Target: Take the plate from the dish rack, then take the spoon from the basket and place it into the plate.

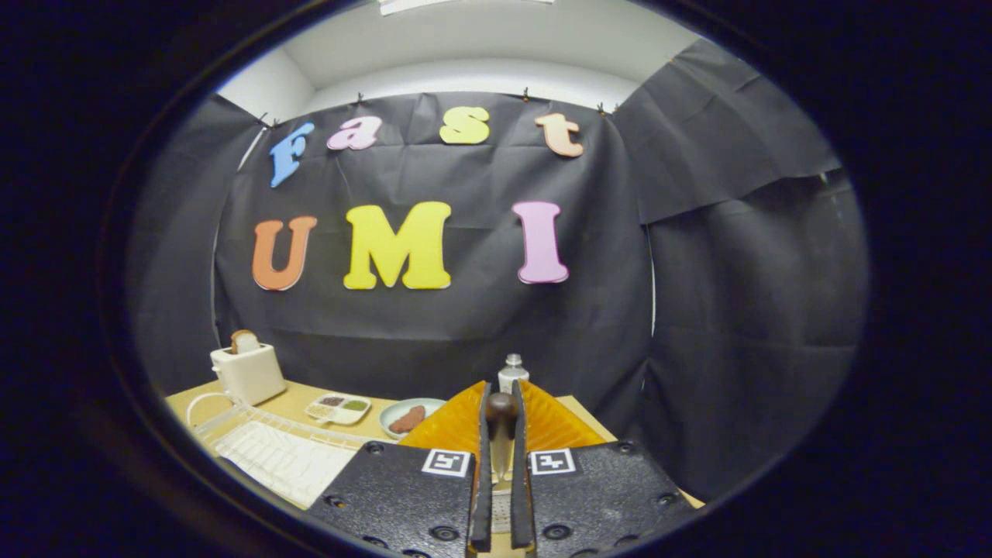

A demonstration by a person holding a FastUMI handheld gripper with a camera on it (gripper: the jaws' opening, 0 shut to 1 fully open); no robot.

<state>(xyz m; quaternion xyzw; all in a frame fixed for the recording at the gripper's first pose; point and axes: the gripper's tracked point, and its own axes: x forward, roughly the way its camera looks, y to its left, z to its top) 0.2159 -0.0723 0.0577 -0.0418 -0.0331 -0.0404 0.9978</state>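
Item one, nearest my camera: the gripper (501,434), fingers drawn close together and clamped on the spoon (501,434). The spoon stands upright in the narrow gap between them, its dark rounded handle end (501,404) poking up level with the fingertips and a pale metal shank running down below it. Both fingers press against it from either side, as far as I can read the gap.

Item two, to the left of the fingers: the dish rack (279,453), white wire and slatted, lying low on the table. I cannot make out whether anything sits in it.

Item three, just ahead of the left finger and partly hidden by it: the plate (412,416), pale and shallow, resting on the table with a brownish piece of food on it.

Item four, left of the plate: a small divided tray (339,408) with dark and green fillings in its compartments.

Item five, farther left and back: a white toaster (249,373) with a slice of bread (245,340) standing up out of its slot.

Item six, directly beyond the fingertips: a small clear bottle (512,371) with a pale cap, its lower half blocked by the fingers.

Surface: a light wooden table (298,398), running out to the right past the fingers.

Room: black cloth wall (465,325) behind and at the right, white wall and ceiling above.
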